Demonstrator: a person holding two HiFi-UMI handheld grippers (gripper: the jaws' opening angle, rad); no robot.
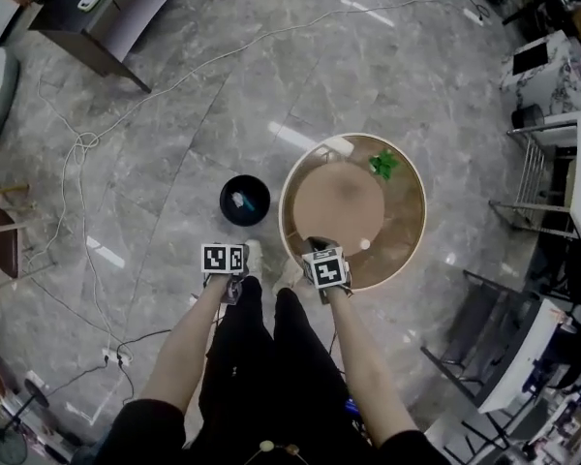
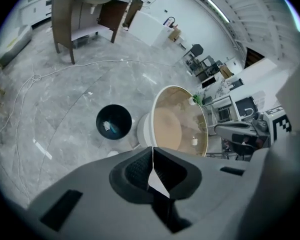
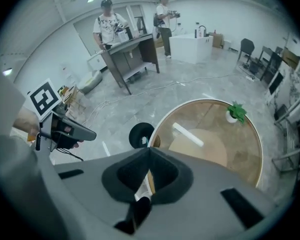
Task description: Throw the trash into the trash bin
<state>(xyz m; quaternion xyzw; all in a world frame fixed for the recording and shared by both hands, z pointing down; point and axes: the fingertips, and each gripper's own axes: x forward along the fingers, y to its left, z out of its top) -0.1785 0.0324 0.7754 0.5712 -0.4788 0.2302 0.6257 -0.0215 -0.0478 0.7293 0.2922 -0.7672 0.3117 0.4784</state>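
Judging from the layout, the task is partly done: trash (image 1: pixel 238 201) lies inside the trash bin (image 1: pixel 225 194) on the floor (image 1: pixel 174 114), a small white item (image 1: pixel 364 244), possibly trash, sits on the table (image 1: pixel 339 206), and the left tool (image 2: pixel 152 151) and right tool (image 3: pixel 149 151) are pressed together, empty.
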